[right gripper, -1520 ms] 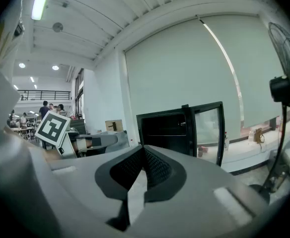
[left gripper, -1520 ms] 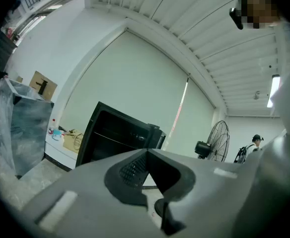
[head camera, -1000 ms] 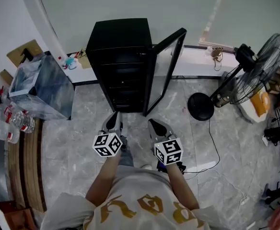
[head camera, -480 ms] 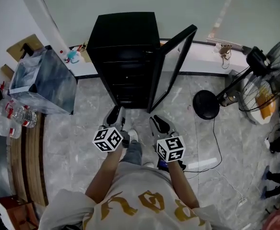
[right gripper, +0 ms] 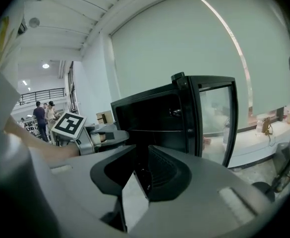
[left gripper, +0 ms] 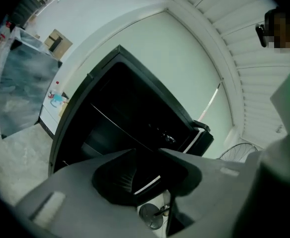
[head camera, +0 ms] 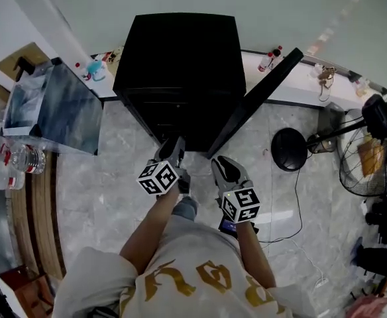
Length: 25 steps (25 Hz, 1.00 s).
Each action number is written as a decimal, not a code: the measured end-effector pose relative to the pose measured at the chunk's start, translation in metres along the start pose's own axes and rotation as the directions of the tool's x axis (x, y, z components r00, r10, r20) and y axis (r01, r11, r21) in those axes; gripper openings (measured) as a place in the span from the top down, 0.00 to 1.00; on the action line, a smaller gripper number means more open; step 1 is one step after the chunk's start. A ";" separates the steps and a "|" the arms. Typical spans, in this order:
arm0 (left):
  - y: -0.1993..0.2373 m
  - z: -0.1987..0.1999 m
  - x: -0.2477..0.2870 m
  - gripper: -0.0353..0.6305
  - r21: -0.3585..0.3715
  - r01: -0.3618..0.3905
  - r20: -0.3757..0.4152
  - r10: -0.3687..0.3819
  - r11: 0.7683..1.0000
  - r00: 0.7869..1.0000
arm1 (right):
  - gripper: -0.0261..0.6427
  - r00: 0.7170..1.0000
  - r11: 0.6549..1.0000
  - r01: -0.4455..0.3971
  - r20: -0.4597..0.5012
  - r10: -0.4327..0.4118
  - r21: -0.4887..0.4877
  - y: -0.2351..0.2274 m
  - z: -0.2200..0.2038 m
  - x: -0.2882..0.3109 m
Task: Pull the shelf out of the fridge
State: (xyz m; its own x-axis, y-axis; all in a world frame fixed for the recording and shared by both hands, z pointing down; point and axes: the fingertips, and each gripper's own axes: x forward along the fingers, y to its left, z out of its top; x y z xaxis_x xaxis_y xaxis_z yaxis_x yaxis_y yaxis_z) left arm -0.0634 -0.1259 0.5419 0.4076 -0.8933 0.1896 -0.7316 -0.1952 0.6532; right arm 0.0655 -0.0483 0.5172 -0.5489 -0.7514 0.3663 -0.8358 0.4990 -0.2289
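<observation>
The black upright fridge (head camera: 180, 65) stands open, its thin shelf (right gripper: 155, 130) not yet pulled; the left hand-held gripper (head camera: 173, 147) and right hand-held gripper (head camera: 221, 166) hover close, jaws apart, empty.

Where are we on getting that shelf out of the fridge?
Done: the fridge door stands open. In hand: the left gripper and right gripper are held in front of the fridge, jaws slightly apart, gripping nothing. Left: grip a shelf, which sits inside the cabinet, and pull it out.
</observation>
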 end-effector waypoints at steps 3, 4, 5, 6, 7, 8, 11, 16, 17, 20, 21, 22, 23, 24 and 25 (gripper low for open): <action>0.020 0.009 0.036 0.79 -0.093 -0.004 -0.018 0.003 0.996 1.000 | 0.81 1.000 1.000 0.009 -0.016 -0.009 0.000 -0.012 0.012 0.030; 0.025 0.012 0.046 0.79 -0.125 -0.006 -0.018 0.004 0.992 1.000 | 0.81 1.000 1.000 0.015 -0.024 -0.015 -0.001 -0.016 0.015 0.039; 0.031 0.014 0.055 0.79 -0.156 -0.007 -0.016 0.005 0.988 1.000 | 0.81 0.999 1.000 0.022 -0.033 -0.022 -0.003 -0.022 0.016 0.048; 0.035 0.017 0.064 0.79 -0.185 -0.007 -0.013 0.004 0.983 1.000 | 0.81 0.999 1.000 0.028 -0.042 -0.028 -0.003 -0.028 0.017 0.056; 0.039 0.018 0.071 0.79 -0.213 -0.006 -0.011 0.003 0.977 1.000 | 0.81 0.998 0.999 0.033 -0.051 -0.033 -0.001 -0.032 0.018 0.064; 0.043 0.019 0.078 0.79 -0.242 -0.005 -0.009 0.003 0.970 1.000 | 0.81 0.998 0.999 0.036 -0.059 -0.035 0.002 -0.036 0.018 0.072; 0.057 0.020 0.096 0.78 -0.371 0.017 0.019 -0.010 0.928 1.000 | 0.81 0.997 0.999 0.034 -0.076 -0.034 0.004 -0.042 0.022 0.093; 0.070 0.030 0.116 0.75 -0.524 0.113 0.114 -0.062 0.844 0.992 | 0.80 0.995 0.999 0.034 -0.096 -0.034 0.001 -0.043 0.022 0.116; 0.071 0.032 0.119 0.74 -0.533 0.124 0.122 -0.068 0.837 0.990 | 0.79 0.994 0.999 0.034 -0.099 -0.034 -0.002 -0.043 0.022 0.118; 0.076 0.036 0.129 0.74 -0.564 0.136 0.146 -0.064 0.815 0.987 | 0.79 0.993 0.999 0.037 -0.108 -0.039 -0.016 -0.041 0.024 0.122; 0.077 0.037 0.132 0.74 -0.573 0.139 0.152 -0.062 0.808 0.986 | 0.79 0.993 0.999 0.040 -0.110 -0.042 -0.020 -0.040 0.025 0.122; 0.078 0.037 0.136 0.74 -0.581 0.142 0.156 -0.062 0.802 0.986 | 0.79 0.993 0.999 0.044 -0.109 -0.046 -0.024 -0.040 0.027 0.122; 0.078 0.038 0.140 0.74 -0.588 0.147 0.161 -0.063 0.795 0.985 | 0.79 0.993 0.998 0.047 -0.108 -0.050 -0.030 -0.041 0.029 0.122; 0.078 0.039 0.143 0.74 -0.598 0.152 0.168 -0.063 0.787 0.984 | 0.79 0.993 0.998 0.050 -0.107 -0.053 -0.037 -0.042 0.031 0.122; 0.078 0.039 0.146 0.74 -0.608 0.158 0.176 -0.062 0.778 0.983 | 0.79 0.993 0.998 0.052 -0.106 -0.056 -0.047 -0.043 0.033 0.122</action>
State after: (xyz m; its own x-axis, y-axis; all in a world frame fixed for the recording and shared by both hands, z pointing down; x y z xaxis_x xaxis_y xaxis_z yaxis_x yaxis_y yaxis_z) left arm -0.0823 -0.2874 0.5919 0.3495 -0.9368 0.0172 -0.1727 -0.0464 0.9839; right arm 0.0338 -0.1755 0.5422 -0.4967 -0.7283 0.4720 -0.8616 0.4793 -0.1671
